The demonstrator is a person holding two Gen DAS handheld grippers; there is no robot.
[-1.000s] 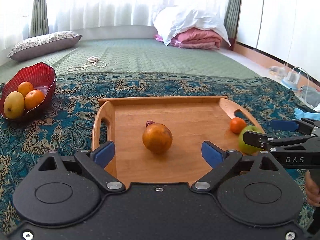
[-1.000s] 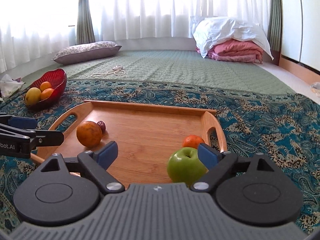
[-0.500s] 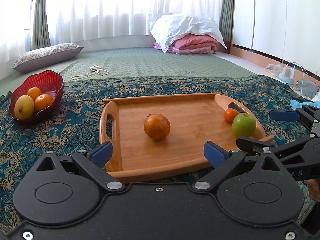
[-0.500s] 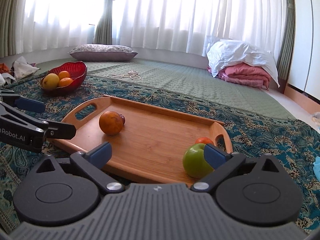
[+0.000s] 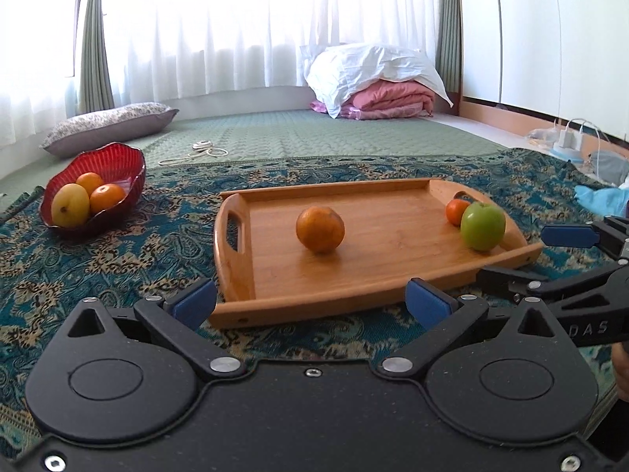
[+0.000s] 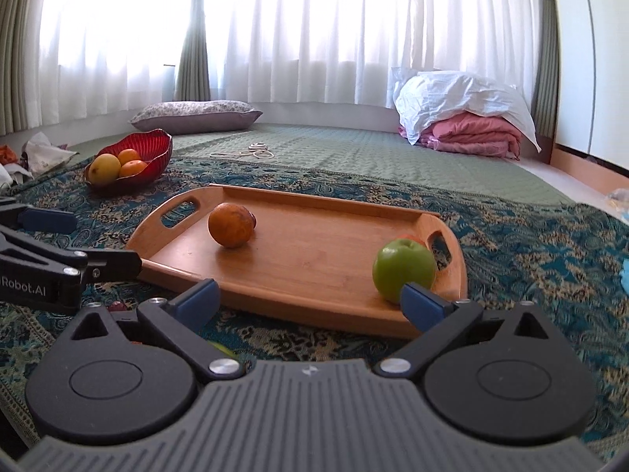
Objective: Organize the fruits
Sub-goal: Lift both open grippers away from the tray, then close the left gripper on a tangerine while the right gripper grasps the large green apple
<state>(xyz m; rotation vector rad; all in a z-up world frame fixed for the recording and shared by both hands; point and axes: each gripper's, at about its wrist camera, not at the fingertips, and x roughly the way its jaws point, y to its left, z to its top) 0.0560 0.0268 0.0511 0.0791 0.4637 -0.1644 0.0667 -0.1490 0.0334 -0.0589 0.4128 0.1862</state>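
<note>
Paisley rug (image 5: pixel 118 244) carries a wooden tray (image 5: pixel 393 275) holding an orange (image 5: pixel 320 229), green apple (image 5: pixel 482 226) and tangerine (image 5: pixel 454 211), while left tool (image 5: pixel 310 303) and right tool (image 6: pixel 308 301) hover released, empty

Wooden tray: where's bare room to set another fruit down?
The wooden tray is bare between the large orange and the green apple, plus its near edge. Crowded: the right handle, where the small orange touches the apple.

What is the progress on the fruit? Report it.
Done: three fruits sit in the red bowl. In hand: nothing; the left tool and right tool are both open, short of the tray. Left: the orange, green apple and small tangerine on the tray.
</note>
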